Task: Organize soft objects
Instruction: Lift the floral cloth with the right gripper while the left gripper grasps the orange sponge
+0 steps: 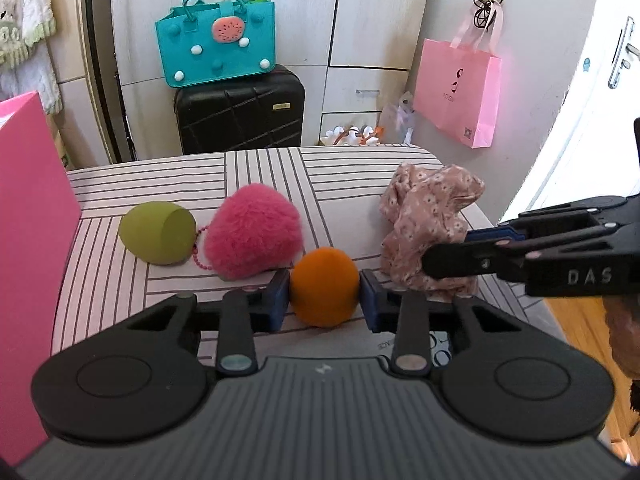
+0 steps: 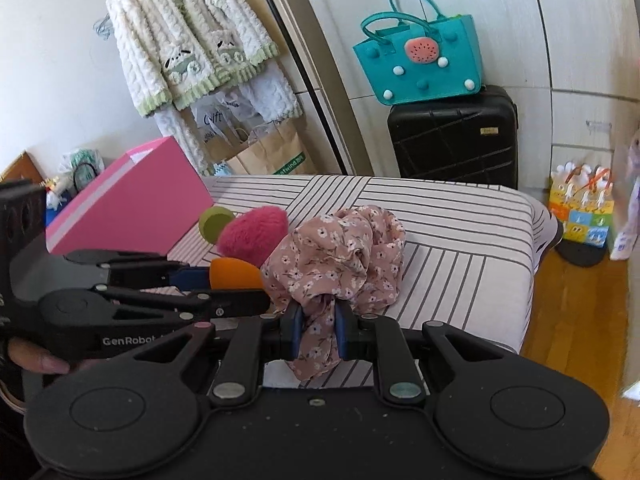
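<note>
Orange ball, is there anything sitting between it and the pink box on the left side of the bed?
Yes. The fluffy pink heart and the green egg-shaped sponge lie on the striped bed between the orange ball, held in the left claw, and the pink box.

Ball (image 1: 324, 286) before plush heart (image 1: 254, 236); scarf (image 1: 428, 224) right; egg (image 1: 158, 234) left.

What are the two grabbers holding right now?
Left gripper: closed on the round orange sponge ball.
Right gripper: closed on the crumpled pink floral cloth.
</note>
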Motion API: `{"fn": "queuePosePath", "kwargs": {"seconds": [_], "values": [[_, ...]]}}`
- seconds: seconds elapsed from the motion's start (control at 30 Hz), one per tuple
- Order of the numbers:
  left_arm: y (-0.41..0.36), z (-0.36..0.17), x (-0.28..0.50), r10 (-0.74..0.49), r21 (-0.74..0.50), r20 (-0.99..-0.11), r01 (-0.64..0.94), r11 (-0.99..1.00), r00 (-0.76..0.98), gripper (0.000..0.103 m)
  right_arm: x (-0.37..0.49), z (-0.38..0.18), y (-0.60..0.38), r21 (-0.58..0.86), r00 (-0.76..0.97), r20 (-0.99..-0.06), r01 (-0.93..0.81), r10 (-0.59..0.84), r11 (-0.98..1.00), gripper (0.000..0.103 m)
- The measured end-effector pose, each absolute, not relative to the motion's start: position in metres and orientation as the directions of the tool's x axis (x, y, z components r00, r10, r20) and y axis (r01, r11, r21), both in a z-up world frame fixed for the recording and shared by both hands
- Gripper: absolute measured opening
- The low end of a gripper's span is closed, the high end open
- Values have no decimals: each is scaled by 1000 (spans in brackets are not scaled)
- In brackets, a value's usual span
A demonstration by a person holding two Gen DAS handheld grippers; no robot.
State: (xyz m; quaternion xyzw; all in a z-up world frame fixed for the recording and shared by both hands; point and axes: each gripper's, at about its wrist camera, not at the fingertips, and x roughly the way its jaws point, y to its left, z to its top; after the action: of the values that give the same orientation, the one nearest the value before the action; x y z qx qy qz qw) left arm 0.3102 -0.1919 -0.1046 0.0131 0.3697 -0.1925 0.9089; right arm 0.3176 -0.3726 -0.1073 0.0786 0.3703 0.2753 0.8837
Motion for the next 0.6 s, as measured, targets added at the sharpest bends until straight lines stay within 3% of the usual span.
{"fn": "queuePosePath", "kwargs": {"seconds": [0.6], "values": [[-174,-76,286,-372,-168,-691,362,917,620,34,274,-63,-353,189,663,-599,-427,448,884,17]]}}
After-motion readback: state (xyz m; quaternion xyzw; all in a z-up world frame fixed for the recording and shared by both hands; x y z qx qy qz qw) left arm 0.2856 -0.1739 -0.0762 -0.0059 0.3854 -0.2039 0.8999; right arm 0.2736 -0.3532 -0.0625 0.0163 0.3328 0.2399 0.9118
